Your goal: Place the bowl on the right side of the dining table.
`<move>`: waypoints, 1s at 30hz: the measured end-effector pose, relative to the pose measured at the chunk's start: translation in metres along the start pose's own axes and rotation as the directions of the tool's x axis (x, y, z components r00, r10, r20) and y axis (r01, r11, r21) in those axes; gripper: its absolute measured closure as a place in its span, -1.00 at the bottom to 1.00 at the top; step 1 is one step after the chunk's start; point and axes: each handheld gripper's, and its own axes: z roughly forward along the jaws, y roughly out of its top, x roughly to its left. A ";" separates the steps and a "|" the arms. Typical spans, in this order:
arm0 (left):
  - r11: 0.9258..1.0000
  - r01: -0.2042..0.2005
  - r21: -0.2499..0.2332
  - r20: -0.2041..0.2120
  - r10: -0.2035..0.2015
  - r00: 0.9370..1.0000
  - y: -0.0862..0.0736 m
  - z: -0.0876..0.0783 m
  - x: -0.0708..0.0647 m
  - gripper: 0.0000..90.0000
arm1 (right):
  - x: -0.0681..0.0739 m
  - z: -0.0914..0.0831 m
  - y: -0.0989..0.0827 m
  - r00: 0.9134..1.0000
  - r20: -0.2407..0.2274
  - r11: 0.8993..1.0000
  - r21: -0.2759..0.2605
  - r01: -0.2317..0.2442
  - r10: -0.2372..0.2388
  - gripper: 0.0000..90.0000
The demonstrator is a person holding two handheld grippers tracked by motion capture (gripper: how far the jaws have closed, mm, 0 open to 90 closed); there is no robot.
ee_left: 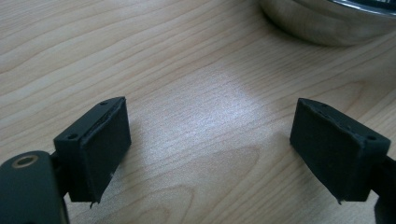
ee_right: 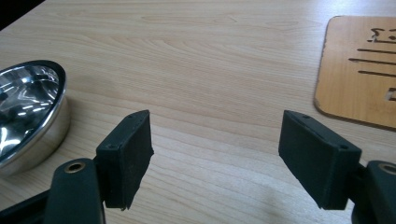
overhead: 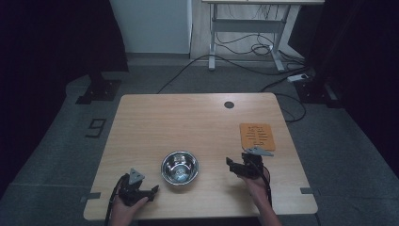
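A shiny steel bowl sits on the wooden table, near its front edge and about midway across. My left gripper rests low at the front left, open, its jaws pointing right toward the bowl. In the left gripper view the bowl's wall shows at the top right, beyond the empty open gripper. My right gripper stands open to the right of the bowl with nothing between its jaws. The right gripper view has the bowl at the left and the open gripper over bare wood.
An orange-brown wooden card with cut-out lettering lies at the right of the table, also in the right gripper view. A round cable hole is near the far edge. Cables and a desk frame lie on the floor beyond.
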 end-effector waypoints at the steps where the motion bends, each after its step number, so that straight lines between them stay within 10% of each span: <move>1: 1.000 0.000 0.000 0.000 0.000 1.000 0.000 0.000 0.000 -0.73 | 0.001 0.000 0.000 1.000 -0.002 1.000 -0.004 -0.010 0.010 -0.43; 30: 1.000 -0.002 0.000 0.000 0.002 1.000 0.000 0.000 0.000 -0.73 | 0.031 0.015 -0.006 0.995 -0.097 0.999 0.019 0.041 -0.039 -0.42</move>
